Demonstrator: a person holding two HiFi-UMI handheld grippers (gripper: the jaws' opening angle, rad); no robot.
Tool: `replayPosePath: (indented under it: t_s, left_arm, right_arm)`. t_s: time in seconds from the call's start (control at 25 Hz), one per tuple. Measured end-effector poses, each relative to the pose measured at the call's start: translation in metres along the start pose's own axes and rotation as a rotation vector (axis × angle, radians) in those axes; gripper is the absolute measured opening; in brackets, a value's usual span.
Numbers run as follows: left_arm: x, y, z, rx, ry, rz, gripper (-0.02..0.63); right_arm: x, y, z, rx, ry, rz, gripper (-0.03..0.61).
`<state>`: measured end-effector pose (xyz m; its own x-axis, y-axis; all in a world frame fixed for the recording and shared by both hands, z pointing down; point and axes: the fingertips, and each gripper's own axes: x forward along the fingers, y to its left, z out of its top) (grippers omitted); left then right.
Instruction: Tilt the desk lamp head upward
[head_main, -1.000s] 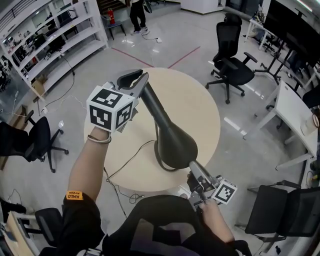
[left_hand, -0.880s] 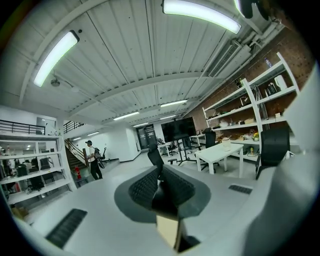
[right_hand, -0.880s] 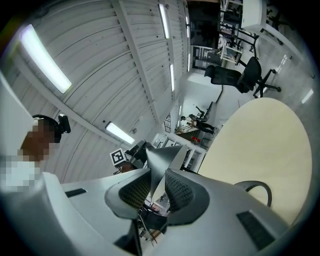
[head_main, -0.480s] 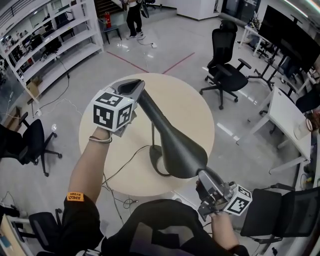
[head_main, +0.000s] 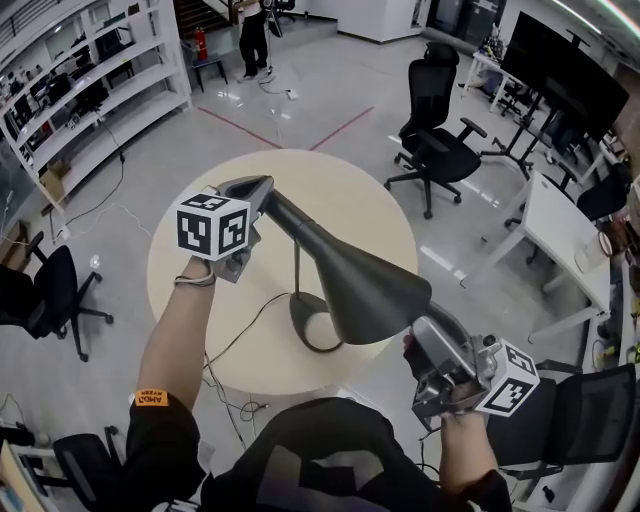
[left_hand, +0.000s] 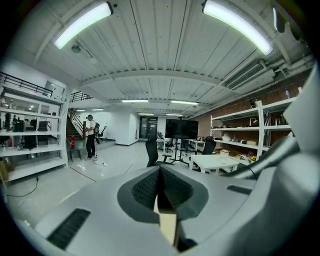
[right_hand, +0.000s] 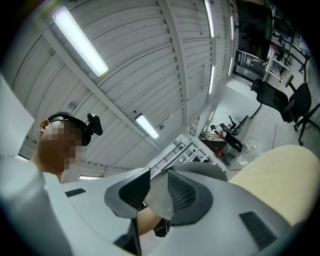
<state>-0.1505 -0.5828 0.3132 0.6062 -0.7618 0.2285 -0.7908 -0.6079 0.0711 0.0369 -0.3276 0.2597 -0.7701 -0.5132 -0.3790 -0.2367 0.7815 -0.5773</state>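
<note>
A dark grey desk lamp stands on the round beige table (head_main: 345, 190), with its base (head_main: 312, 325) under a thin stem (head_main: 296, 268). Its cone-shaped head (head_main: 365, 290) slants from a narrow neck at upper left to a wide shade at lower right. My left gripper (head_main: 250, 187) is shut on the neck's far end. My right gripper (head_main: 428, 332) is shut on the shade's rim. The right gripper view shows the pale rim (right_hand: 159, 200) pinched between the pads. In the left gripper view the jaws (left_hand: 160, 187) stand together, and the lamp is hardly visible.
The lamp's cord (head_main: 240, 330) trails off the table's near edge to the floor. Office chairs stand at the back right (head_main: 430, 140), left (head_main: 50, 290) and lower right (head_main: 590, 410). A white desk (head_main: 560, 220) is at right, shelving (head_main: 80, 90) at left, and a person (head_main: 250, 35) far behind.
The right gripper has swung the shade's wide end up and to the right, away from above the base. The left gripper has stayed on the neck, shifting slightly.
</note>
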Motion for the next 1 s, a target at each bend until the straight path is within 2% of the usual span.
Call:
replayPosePath:
  t_s: [0.24, 0.52, 0.64, 0.72, 0.88, 1.0]
  left_arm:
    - [0.007, 0.002, -0.016, -0.015, 0.060, -0.011, 0.046]
    - [0.015, 0.031, -0.036, -0.019, 0.174, -0.011, 0.046]
    - [0.019, 0.035, -0.056, -0.006, 0.247, -0.015, 0.046]
    - [0.023, 0.037, -0.074, -0.029, 0.287, -0.029, 0.046]
    - [0.030, 0.033, -0.091, -0.100, 0.288, -0.060, 0.046]
    - [0.033, 0.027, -0.101, -0.077, 0.306, -0.078, 0.046]
  right_arm:
    - [0.025, 0.016, 0.025, -0.038, 0.014, 0.020, 0.101]
    - [0.055, 0.026, 0.034, -0.056, 0.012, 0.023, 0.101]
    - [0.066, 0.029, 0.040, -0.059, 0.010, 0.030, 0.101]
    - [0.072, 0.026, 0.046, -0.054, 0.011, 0.031, 0.101]
    - [0.082, 0.022, 0.059, -0.039, 0.001, 0.028, 0.101]
    - [0.086, 0.021, 0.064, -0.040, -0.014, 0.022, 0.101]
